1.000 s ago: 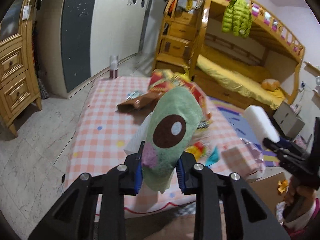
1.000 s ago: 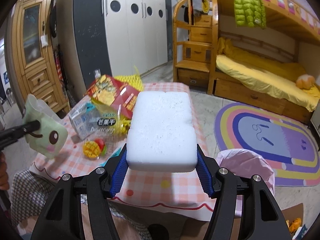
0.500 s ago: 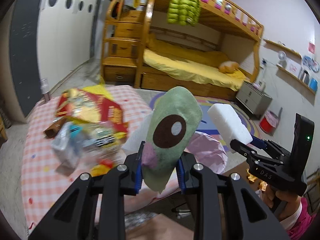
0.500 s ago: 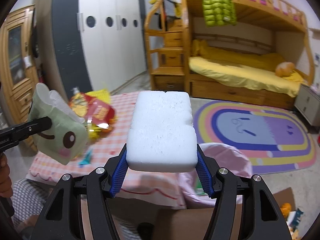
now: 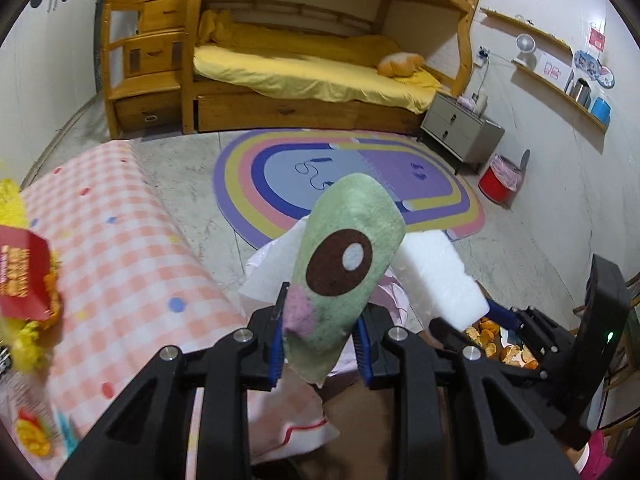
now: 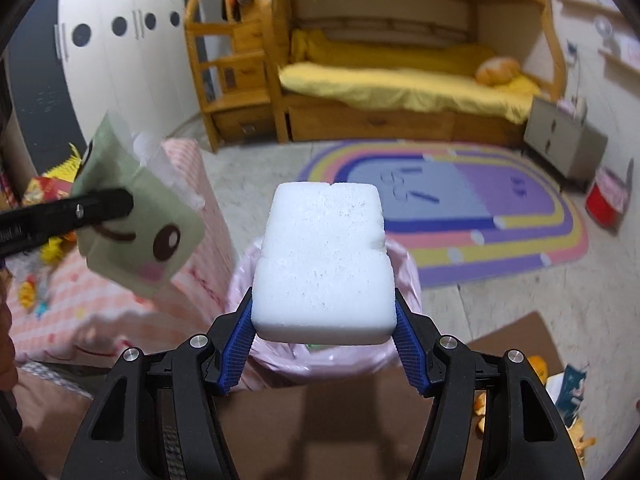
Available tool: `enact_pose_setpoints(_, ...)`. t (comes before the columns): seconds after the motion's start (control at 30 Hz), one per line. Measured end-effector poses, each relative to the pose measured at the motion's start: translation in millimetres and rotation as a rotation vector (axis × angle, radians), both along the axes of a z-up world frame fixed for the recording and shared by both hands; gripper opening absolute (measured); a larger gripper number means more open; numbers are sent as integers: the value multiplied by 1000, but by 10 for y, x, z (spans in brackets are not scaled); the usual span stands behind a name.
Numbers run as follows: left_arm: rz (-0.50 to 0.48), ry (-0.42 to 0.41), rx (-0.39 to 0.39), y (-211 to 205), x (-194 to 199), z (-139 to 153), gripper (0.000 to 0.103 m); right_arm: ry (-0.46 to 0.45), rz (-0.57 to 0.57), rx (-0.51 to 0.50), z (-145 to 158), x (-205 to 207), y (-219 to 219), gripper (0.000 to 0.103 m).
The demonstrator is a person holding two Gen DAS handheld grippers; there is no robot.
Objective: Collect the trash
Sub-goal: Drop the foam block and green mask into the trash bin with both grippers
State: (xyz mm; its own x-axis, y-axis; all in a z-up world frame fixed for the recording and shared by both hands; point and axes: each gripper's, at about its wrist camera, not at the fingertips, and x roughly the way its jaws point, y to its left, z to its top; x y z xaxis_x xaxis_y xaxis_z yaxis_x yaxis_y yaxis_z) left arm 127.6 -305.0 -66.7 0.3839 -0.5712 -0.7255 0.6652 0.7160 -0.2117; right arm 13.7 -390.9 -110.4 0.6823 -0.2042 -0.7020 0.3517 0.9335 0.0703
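Now L gripper [image 5: 320,346] is clamped on green cartoon-face packet [image 5: 344,268], held in air beside pink checked table [image 5: 120,264]. R gripper [image 6: 325,344] pinches white foam block [image 6: 325,260] above pink-lined bin [image 6: 332,360]; prob. orange peels [image 5: 496,344] on cardboard nearby.

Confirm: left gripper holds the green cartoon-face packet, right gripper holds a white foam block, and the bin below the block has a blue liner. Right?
Not quite. The bin liner is pink, not blue, as the right wrist view shows. The rest stands: the left gripper holds the green packet, and the right gripper holds the white foam block.
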Motion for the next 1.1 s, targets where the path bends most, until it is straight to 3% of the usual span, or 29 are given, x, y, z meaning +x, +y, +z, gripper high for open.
enact_pose_setpoints(0.27, -23, 67, 62, -438, 376, -297, 28, 61, -20, 48, -404, 237, -214, 64)
enact_pose_setpoints(0.47, -7, 92, 51, -483, 520, -322, 63, 123, -14, 51, -544, 403, -232, 76)
enact_pose_setpoints(0.67, -21, 90, 26, -397, 507, -194, 76, 106, -41, 42, -374, 266, -233, 79)
enact_pose_setpoints(0.87, -8, 41, 17, -250, 342, 19, 77, 67, -57, 15, -53, 93, -180, 79)
enact_pose_setpoints(1.1, 74, -74, 36, 398, -46, 411, 78, 3, -31, 35, 263, -121, 30, 79)
